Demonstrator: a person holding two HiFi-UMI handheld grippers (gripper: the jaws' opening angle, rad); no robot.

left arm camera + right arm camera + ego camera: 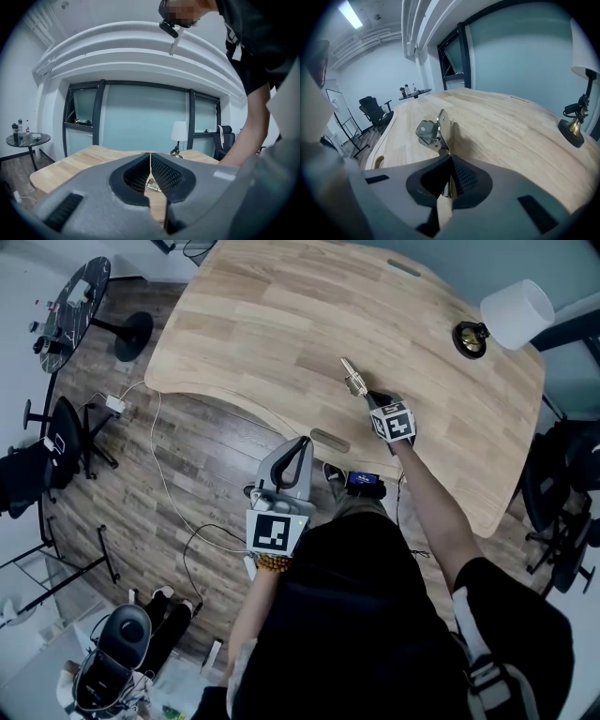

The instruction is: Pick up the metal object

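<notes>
1. Right gripper view: the right gripper (449,161) is clenched on the metal object (433,131). This is a hinge-like bracket with a spring, and one flat plate runs in between the pads.
2. The object is out on the wooden table (281,324), mid-surface. Most of it sticks out past the fingertips, and whether it is already off the wood I cannot tell.
3. The left gripper (304,442) has its jaws pressed together with nothing in them. It is parked off the table's near edge, close to the person's body, and plays no part here.
4. Judged step: grip made, lift next.
5. To do it well, keep the squeeze firm, since the plate is thin and smooth and the bite looks shallow. Raise straight up without rolling the wrist, so the heavier sprung end doesn't pivot the piece out.
6. The lamp (517,313) is well apart, so the lift path looks free.
</notes>
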